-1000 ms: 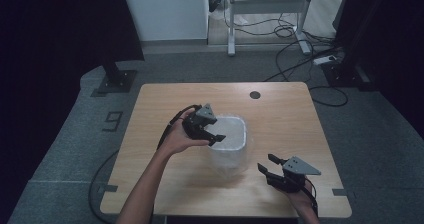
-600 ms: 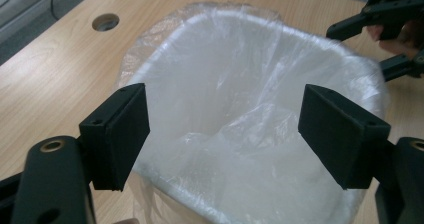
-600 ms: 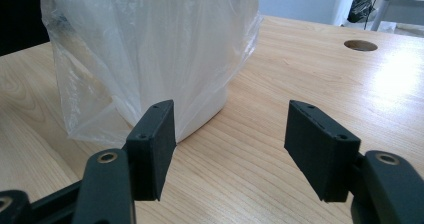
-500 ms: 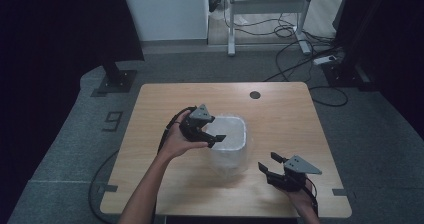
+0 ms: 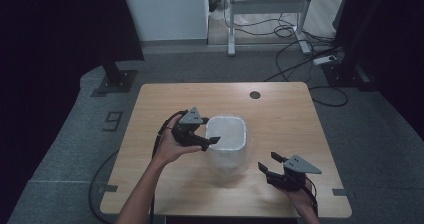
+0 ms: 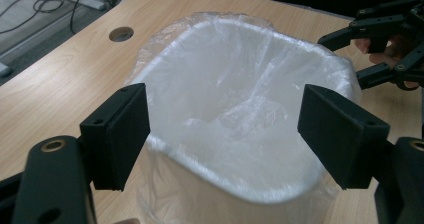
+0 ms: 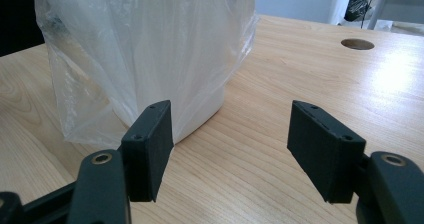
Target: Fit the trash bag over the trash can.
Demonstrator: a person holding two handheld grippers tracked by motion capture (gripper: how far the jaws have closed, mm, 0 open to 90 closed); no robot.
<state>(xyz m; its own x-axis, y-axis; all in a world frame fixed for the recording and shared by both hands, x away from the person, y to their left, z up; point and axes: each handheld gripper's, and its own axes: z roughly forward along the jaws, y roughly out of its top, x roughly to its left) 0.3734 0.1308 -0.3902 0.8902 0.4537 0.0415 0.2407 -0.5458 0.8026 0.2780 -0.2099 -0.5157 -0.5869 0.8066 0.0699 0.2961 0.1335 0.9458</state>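
The wooden worktop (image 5: pixel 280 114) carries one thing near its middle: a white plastic bin (image 5: pixel 227 146) lined with a clear plastic bag (image 7: pixel 145 49), whose film is folded over the rim and hangs loose down the outside walls. At the bin's left edge hovers the left gripper (image 5: pixel 200 136); compared with a second ago it has slid a little away from the bin's mouth, and its jaws have just been opening, so that they now stand wide apart with nothing pressed between them, the lined rim lying below and beyond them in the left gripper view. That reads as a release: the liner edge on that side looks seated and has been let go. The right gripper (image 5: pixel 272 166) rests low on the worktop, near the bin's front right corner but apart from it, where it was before; its jaws too have just been opening and stand apart on bare wood, likely ready for the slack film on its side.
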